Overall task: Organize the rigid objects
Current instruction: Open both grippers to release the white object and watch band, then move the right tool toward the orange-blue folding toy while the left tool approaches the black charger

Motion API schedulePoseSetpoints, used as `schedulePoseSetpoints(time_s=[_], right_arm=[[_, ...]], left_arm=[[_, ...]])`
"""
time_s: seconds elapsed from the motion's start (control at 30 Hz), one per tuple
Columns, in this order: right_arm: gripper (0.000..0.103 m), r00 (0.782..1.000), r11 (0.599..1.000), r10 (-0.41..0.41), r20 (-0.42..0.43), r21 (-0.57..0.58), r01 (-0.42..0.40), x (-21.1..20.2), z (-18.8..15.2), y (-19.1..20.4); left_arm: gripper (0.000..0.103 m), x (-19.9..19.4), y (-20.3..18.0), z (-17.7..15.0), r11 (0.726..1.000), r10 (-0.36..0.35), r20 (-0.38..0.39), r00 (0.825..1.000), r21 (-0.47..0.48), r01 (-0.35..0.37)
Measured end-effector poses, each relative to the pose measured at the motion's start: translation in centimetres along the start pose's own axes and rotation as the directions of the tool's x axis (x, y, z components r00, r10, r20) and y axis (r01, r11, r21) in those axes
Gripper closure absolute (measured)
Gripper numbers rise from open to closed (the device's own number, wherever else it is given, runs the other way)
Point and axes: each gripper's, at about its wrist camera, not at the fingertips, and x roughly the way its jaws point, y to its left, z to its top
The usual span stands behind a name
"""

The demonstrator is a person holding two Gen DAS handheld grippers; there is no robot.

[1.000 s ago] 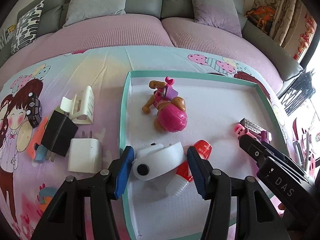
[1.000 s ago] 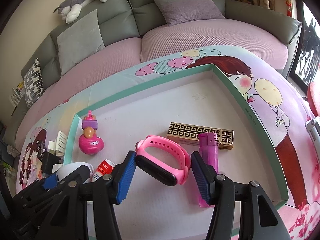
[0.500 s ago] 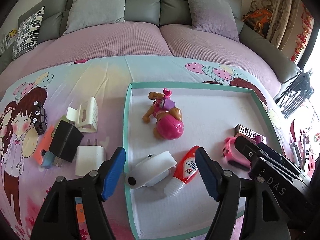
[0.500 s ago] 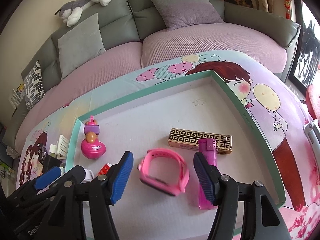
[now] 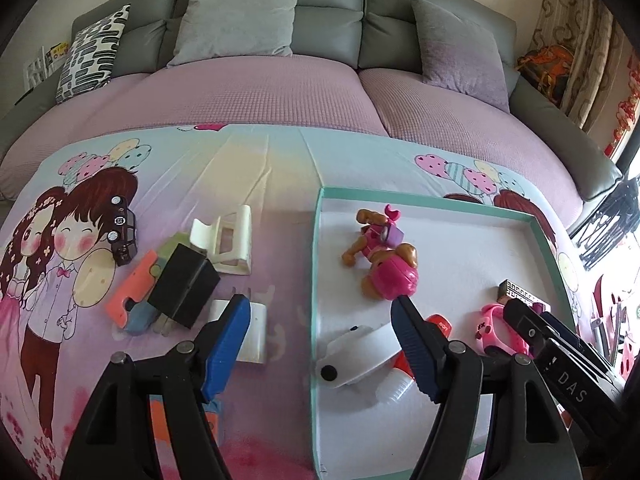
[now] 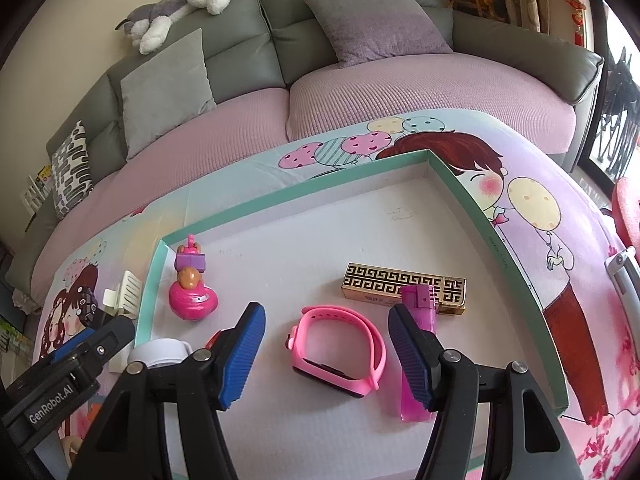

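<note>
A green-rimmed white tray (image 5: 316,264) (image 6: 516,264) lies on the cartoon cloth. In it are a pink dog toy (image 5: 390,268) (image 6: 192,296), a white clip-like device (image 5: 354,354), a red-and-white tube (image 5: 400,382), a pink watch band (image 6: 340,350) (image 5: 498,330), a purple lighter (image 6: 416,352) and a gold patterned box (image 6: 400,286). My left gripper (image 5: 320,344) is open and empty above the tray's left rim. My right gripper (image 6: 326,358) is open and empty, raised over the watch band.
Left of the tray on the cloth lie a white charger (image 5: 252,332), a black adapter (image 5: 184,286), a cream clip holder (image 5: 228,240), an orange piece (image 5: 130,288) and a black toy car (image 5: 122,230). A sofa with cushions (image 5: 240,16) stands behind.
Both grippers opened, letting go of the white device and the pink watch band in the tray. Both then pulled back and up; the left one shifted left.
</note>
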Motion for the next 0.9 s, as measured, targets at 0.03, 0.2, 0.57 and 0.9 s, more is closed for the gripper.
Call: schedulePoseSetpoints(time_s=[0.03,0.2,0.57,0.9], right_arm=[[0.035,1.0,1.0,-0.001,0.0,-0.002,0.001,0.0,0.0,0.0],[0.021,1.0,1.0,-0.012,-0.004,-0.009,0.012,0.2,-0.1,0.1],[0.0,0.999,0.999,-0.037,-0.004,-0.023,0.037,0.5,-0.2,0.3],[0.0,1.0,0.998,-0.016,0.009,-0.066,0.016,0.1,-0.2,1.6]], left_arm=[[0.029,0.0,0.2,0.0,1.0,0.006,0.002,1.0,-0.008,-0.006],[0.003,-0.2,1.1,0.2,0.998,0.052,0.028,0.998,-0.041,-0.051],[0.002,-0.3,3.1,0.1,0.986,0.122,0.047,0.991,-0.124,-0.116],[0.002,-0.6,4.0,0.2,0.981,0.137,0.048,0.989,-0.146,-0.129]])
